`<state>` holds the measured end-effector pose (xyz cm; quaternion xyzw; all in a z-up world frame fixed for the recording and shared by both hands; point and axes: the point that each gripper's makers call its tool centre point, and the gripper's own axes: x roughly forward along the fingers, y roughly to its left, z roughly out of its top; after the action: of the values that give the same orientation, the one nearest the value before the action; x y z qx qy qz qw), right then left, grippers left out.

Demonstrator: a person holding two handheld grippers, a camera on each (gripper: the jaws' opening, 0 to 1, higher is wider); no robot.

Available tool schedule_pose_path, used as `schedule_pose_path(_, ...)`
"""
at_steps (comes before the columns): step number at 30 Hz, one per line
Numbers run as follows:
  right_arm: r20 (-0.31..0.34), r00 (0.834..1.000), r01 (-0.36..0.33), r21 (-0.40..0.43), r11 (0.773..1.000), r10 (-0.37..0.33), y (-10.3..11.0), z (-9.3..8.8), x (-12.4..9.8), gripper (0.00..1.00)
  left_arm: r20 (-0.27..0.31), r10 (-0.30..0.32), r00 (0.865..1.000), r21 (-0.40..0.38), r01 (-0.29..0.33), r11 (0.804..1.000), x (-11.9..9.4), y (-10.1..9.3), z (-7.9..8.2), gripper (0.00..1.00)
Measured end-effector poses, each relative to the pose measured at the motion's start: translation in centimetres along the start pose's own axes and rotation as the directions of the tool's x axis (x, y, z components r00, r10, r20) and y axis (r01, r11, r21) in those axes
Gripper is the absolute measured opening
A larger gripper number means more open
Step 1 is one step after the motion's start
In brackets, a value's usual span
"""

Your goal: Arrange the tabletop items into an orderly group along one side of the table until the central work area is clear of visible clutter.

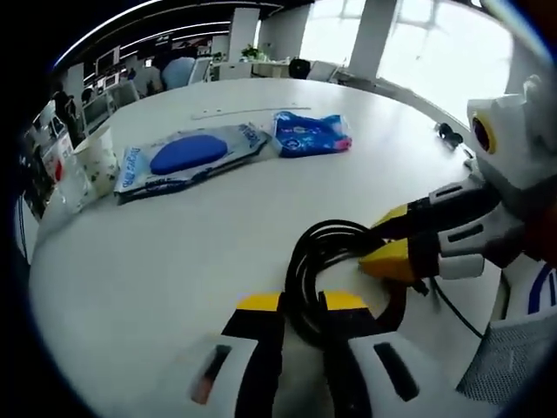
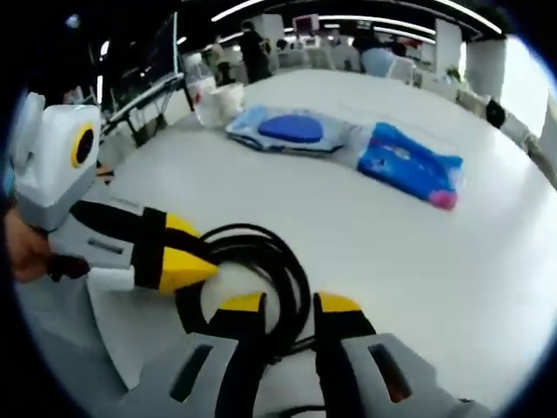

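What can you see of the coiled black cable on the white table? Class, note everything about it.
The black cable is a thin, rubbery-looking cord wound into a loose round coil of several loops, lying flat on the white table near its edge. The left claw straddles its near side, jaws apart, and the right claw reaches its far side with yellow tips; whether either grips it is unclear. One strand trails off towards the edge.

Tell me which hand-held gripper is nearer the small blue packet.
Right, likely. The right hand-held gripper and left hand-held gripper both sit at the black coiled cable; the small blue packet looks closer ahead of the right one.
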<state>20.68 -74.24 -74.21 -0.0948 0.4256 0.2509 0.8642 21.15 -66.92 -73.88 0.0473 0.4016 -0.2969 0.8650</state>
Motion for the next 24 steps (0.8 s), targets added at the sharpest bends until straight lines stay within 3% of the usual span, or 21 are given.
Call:
schedule_pose_path(6, 0.0, 1.0, 0.007, -0.002, 1.0, -0.007, 0.05, 0.22, 0.29, 0.16, -0.001, 0.031, 1.0, 0.052, -0.031, 0.998, 0.11, -0.17, -0.08, 0.14)
schedule_pose_path(24, -0.006, 0.999, 0.04, -0.048, 0.998, -0.041, -0.3, 0.2, 0.51, 0.12, -0.02, 0.053, 0.998, 0.105, -0.05, 0.993, 0.19, -0.2, -0.12, 0.13)
